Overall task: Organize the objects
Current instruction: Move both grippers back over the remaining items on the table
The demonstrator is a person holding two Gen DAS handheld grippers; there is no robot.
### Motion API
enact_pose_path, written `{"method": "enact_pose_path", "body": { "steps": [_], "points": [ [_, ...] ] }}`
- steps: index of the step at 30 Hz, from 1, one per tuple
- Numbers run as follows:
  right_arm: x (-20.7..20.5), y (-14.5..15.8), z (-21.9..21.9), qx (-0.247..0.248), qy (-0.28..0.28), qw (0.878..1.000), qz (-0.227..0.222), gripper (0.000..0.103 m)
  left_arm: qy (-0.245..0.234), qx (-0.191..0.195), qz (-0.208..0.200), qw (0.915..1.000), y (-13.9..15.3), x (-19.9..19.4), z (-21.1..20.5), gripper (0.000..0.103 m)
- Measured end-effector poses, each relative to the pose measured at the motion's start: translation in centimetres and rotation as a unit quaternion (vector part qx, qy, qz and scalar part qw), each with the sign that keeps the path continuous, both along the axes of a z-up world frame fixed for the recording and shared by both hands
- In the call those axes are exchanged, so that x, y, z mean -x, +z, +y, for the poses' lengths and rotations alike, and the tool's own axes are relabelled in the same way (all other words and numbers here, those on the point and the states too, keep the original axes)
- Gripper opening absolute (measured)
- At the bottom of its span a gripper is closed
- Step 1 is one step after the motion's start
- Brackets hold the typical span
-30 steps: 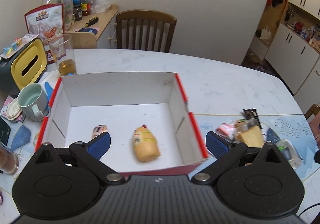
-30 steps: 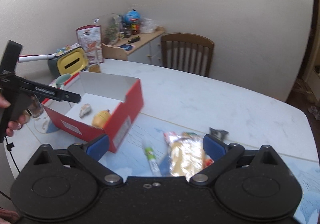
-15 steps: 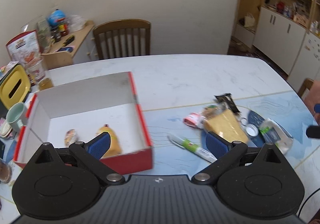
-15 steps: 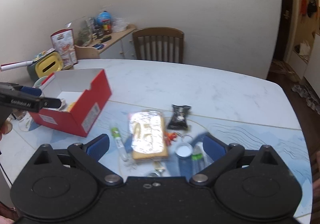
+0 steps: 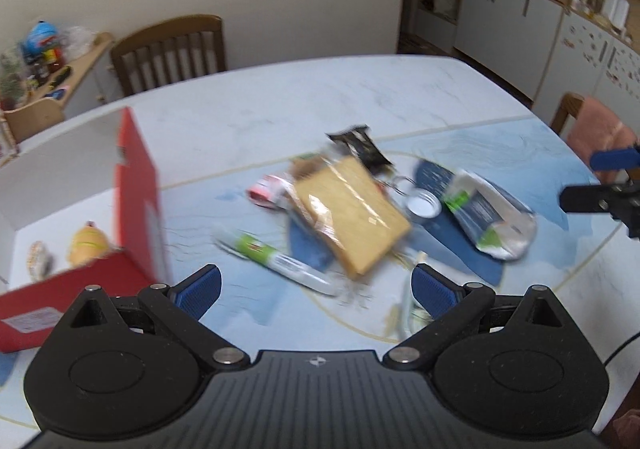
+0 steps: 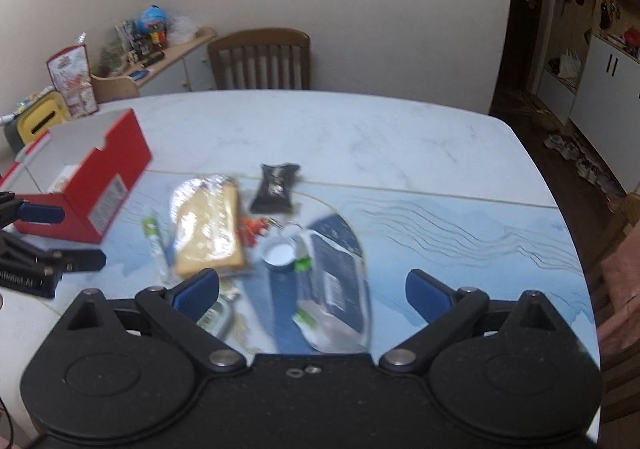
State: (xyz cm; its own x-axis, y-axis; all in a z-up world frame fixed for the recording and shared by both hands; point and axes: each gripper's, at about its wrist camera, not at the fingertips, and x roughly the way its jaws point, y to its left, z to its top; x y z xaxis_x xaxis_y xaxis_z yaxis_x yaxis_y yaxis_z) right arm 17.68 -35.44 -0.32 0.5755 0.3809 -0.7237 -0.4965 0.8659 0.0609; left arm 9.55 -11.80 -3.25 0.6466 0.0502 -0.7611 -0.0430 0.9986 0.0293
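Both your claws hang spread wide and empty above the tabletop [image 6: 400, 137]. Your left claw [image 5: 316, 287] hovers just right of the red box [image 5: 136, 185], which holds a yellow toy [image 5: 88, 249] and a small wrapped item [image 5: 40, 261]. Right of the box lie a white-green tube [image 5: 276, 261], a wrapped sandwich [image 5: 352, 213], a black packet [image 5: 360, 145], a small lid [image 5: 422, 203] and a dark pouch [image 6: 336, 281], beneath your right claw [image 6: 312, 289].

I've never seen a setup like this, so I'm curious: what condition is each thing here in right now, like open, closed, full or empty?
Left gripper: open, holding nothing.
Right gripper: open, holding nothing.
Red box: open-topped, two small items inside.
Cracker packet: sealed, lying flat.
Small jar lid: loose on the table.
Green-labelled tube: lying on its side.
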Motion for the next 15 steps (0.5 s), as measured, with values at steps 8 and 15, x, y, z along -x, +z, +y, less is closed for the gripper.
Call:
{"method": "enact_pose_path", "body": {
  "steps": [8, 15],
  "points": [
    [-2.3, -3.0, -0.7, 0.018, -0.009, 1.000, 0.018, 0.100, -0.027, -0.021, 0.027, 0.9990, -4.4, -1.6, -4.0, 0.102],
    [-3.9, -5.5, -0.1, 0.032, -0.001, 0.999, 0.036, 0.100, -0.033, -0.024, 0.043, 0.9982, -6.8, -2.7, -6.0, 0.102]
  ]
}}
